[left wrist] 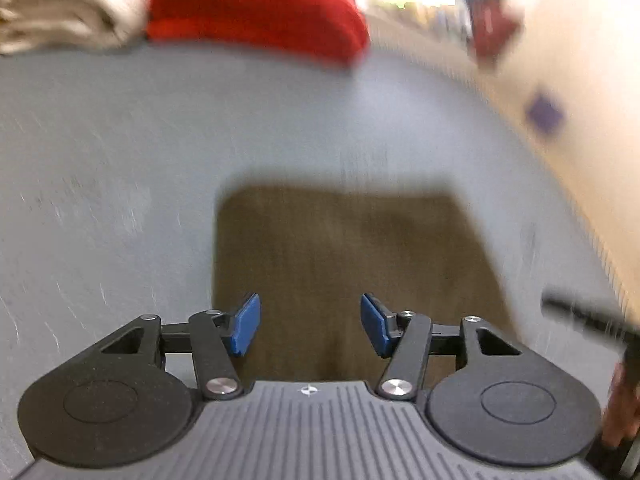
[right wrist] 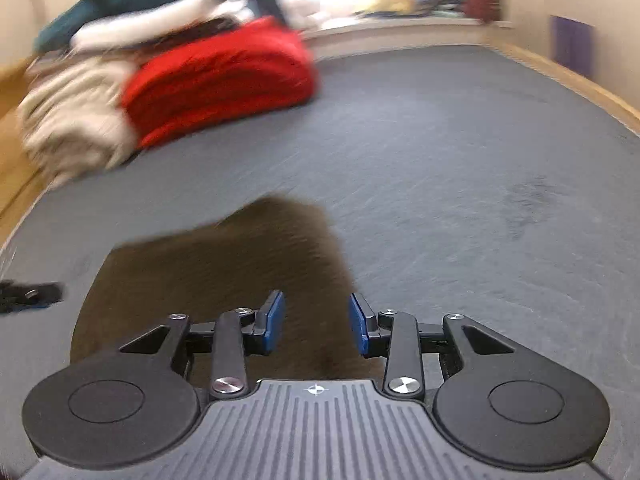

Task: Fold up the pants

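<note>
Left gripper [left wrist: 310,324] open over folded brown pants [left wrist: 344,264], blue pads [left wrist: 247,324] apart with nothing pinched between; right gripper [right wrist: 317,324] likewise open, gap narrower, nothing clamped. Both views smeared by motion blur, so fabric texture, seams and waistband impossible to read.

Largest thing in sight: grey mat [right wrist: 460,168] spread wide, wooden floor showing at its edges. Far end of room washed out by glare; shelf clutter there unreadable.

Heaped at far left of mat: pile of clothes, with a folded red garment [right wrist: 220,76] in front, beige cloth [right wrist: 72,128] beside it, teal and white pieces [right wrist: 120,0] on top, edges blurred into one another and cut off by frame in left view.

Pants lying flat on mat, near edge of both views, folded into a compact rectangle with squared corners, lower part hidden behind gripper bodies. From right view, one corner raised or skewed, cannot tell which.

Small purple patch [left wrist: 544,114] on wall, indistinct. Dark object [right wrist: 30,295] at left margin, cropped.
</note>
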Demonstrator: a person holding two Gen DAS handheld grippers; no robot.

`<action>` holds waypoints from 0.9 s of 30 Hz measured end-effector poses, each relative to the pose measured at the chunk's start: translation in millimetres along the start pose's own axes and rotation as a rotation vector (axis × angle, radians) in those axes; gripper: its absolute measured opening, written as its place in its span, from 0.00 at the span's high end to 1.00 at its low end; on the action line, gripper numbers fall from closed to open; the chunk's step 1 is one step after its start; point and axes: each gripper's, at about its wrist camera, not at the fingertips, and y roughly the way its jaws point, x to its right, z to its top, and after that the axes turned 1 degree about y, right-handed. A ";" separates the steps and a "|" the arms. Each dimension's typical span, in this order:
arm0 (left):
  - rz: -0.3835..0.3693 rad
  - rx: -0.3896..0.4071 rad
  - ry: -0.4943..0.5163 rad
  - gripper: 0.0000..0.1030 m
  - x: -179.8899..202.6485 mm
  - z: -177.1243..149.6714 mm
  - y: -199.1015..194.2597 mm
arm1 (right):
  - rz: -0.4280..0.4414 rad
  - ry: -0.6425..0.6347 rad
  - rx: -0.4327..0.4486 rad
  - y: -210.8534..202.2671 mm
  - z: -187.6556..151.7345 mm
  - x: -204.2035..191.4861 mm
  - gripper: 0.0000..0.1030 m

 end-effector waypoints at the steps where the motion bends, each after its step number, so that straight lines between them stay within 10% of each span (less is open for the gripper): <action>1: 0.058 -0.110 0.060 0.46 3.4 -11.2 20.1 | 0.002 -0.014 -0.034 5.8 -5.0 0.6 0.63; 5: 0.161 -0.179 0.095 0.47 9.7 -33.5 32.1 | -0.125 -0.005 -0.257 48.5 -27.4 7.9 0.61; 9: 0.126 -0.045 0.133 0.48 26.9 -42.6 -1.0 | -0.077 0.083 -0.152 28.2 -22.8 14.3 0.59; 12: 0.180 -0.201 0.180 0.36 30.7 -63.9 30.7 | -0.151 -0.056 -0.281 47.6 -39.6 6.6 0.59; 14: 0.215 -0.167 0.177 0.35 35.2 -62.7 21.9 | -0.165 -0.065 -0.316 49.0 -48.6 6.0 0.59; 27: 0.193 0.358 0.062 0.24 56.4 45.7 -134.0 | -0.059 -0.065 0.243 -61.0 43.2 3.2 0.57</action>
